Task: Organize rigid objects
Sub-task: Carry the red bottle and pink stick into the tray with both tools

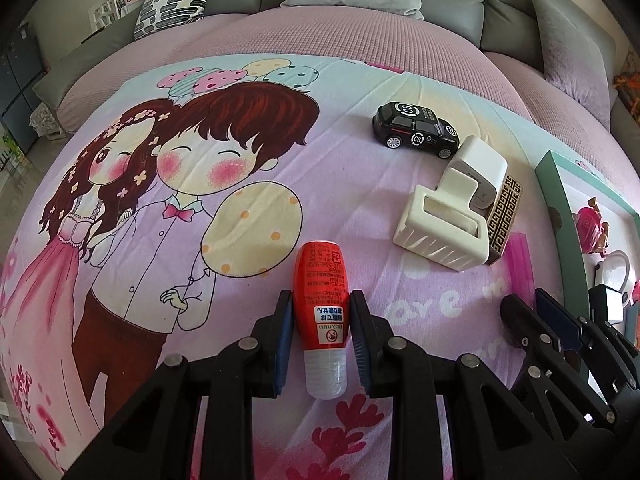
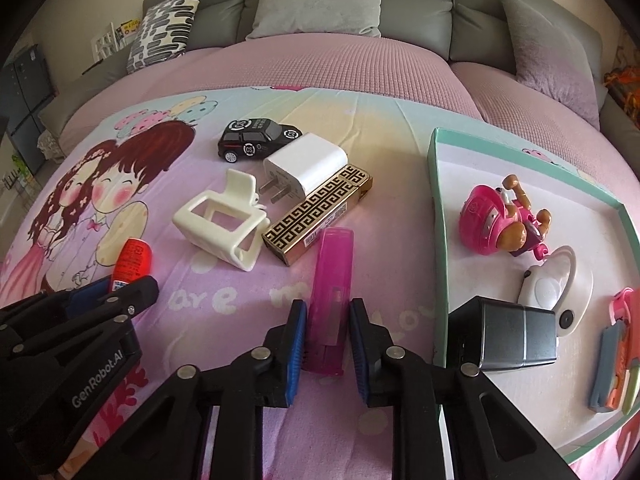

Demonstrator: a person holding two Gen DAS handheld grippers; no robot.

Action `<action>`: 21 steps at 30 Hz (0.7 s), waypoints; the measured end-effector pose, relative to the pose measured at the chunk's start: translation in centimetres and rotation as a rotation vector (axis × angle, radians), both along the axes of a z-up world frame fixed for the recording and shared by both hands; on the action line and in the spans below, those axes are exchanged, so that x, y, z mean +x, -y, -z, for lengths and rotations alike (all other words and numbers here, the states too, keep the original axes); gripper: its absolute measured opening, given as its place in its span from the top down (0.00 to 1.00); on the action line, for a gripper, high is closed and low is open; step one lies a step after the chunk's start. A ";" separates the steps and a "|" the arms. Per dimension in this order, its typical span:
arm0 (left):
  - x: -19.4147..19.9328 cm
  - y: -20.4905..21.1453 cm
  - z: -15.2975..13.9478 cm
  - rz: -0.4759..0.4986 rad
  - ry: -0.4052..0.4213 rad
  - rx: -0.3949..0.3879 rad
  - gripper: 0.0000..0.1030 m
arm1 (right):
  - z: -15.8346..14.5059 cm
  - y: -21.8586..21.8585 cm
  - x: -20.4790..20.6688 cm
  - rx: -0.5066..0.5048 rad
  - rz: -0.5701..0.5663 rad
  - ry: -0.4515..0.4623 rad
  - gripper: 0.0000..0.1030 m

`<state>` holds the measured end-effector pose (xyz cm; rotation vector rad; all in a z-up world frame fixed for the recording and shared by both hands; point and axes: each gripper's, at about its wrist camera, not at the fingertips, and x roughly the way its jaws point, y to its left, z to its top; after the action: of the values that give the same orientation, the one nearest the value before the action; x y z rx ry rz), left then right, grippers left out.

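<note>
Two grippers clamped: left gripper (image 1: 320,332) on one red bottle (image 1: 320,280), right gripper (image 2: 325,334) on one pink lighter (image 2: 331,280).

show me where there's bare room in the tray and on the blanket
Tray: its far end is bare, beyond the pink toy; the near end is crowded around the grey box. Blanket: open over the cartoon print, left of the car and clip, which sit in a tight cluster.
</note>
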<state>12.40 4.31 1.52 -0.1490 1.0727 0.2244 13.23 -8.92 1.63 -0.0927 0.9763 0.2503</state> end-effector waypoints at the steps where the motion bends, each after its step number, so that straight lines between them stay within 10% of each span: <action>1: 0.0 0.0 0.0 0.003 0.001 0.001 0.73 | -0.1 0.1 0.0 0.011 0.002 -0.002 0.78; 21: -1.7 0.1 -5.5 0.038 0.195 -0.090 0.73 | -5.5 4.0 -1.7 0.194 0.051 0.100 0.80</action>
<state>10.66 4.22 7.02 -0.2261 0.8915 0.1248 11.58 -12.96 7.11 0.0968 0.8498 0.2894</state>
